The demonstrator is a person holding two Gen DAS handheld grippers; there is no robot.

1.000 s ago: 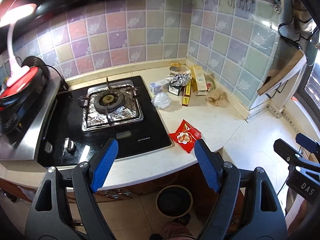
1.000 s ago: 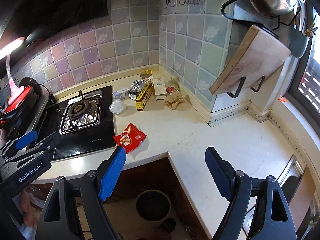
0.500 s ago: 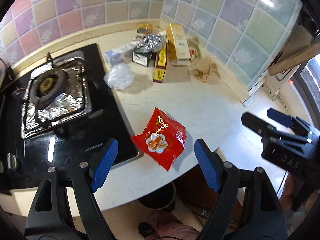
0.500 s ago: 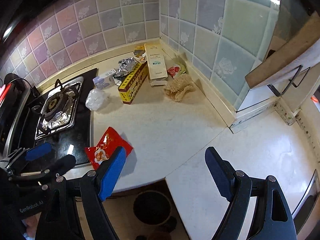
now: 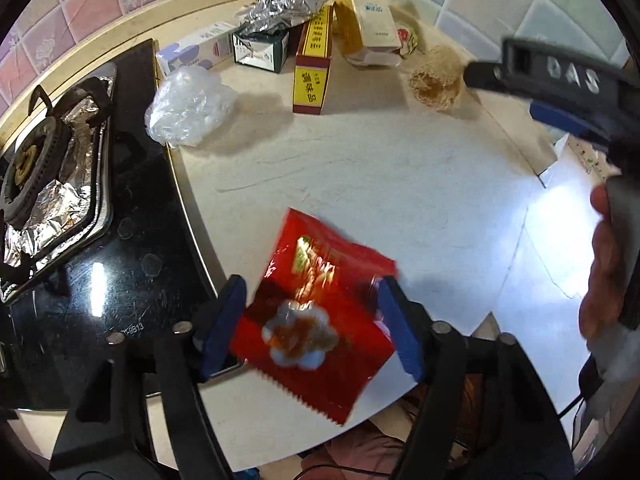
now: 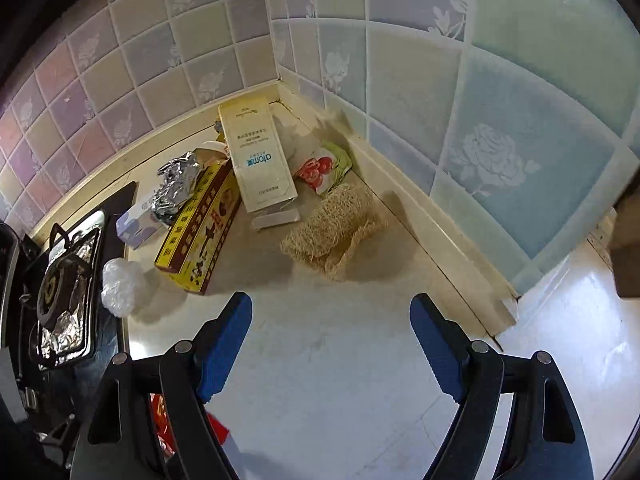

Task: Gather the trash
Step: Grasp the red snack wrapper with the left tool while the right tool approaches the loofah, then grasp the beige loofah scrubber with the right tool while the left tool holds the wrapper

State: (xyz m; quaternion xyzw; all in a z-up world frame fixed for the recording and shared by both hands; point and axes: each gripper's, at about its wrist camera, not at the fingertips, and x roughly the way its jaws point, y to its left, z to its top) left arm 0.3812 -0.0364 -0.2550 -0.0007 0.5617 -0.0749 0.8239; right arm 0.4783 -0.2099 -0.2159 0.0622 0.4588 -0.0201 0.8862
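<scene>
A red snack packet [image 5: 320,316] lies at the counter's front edge, between the open blue fingers of my left gripper [image 5: 312,320], which straddles it without clamping. A sliver of the packet [image 6: 218,426] shows low in the right wrist view. My right gripper [image 6: 332,344] is open and empty over the bare counter, short of a tan fibrous scrubber [image 6: 332,232]. More trash sits in the corner: a crumpled clear plastic bag [image 5: 188,106], crumpled foil [image 5: 280,4], a red-yellow box [image 5: 314,62], a cream carton [image 6: 256,160] and a printed wrapper [image 6: 322,168].
A black gas hob with a foil-lined burner [image 5: 44,176] takes the left side. Tiled walls [image 6: 480,100] close the corner behind the trash. The right gripper's body [image 5: 560,76] and the hand holding it hang at the right of the left wrist view.
Both grippers have moved forward and down toward the counter. The left one now straddles the red packet. The right one has closed in on the corner pile.
</scene>
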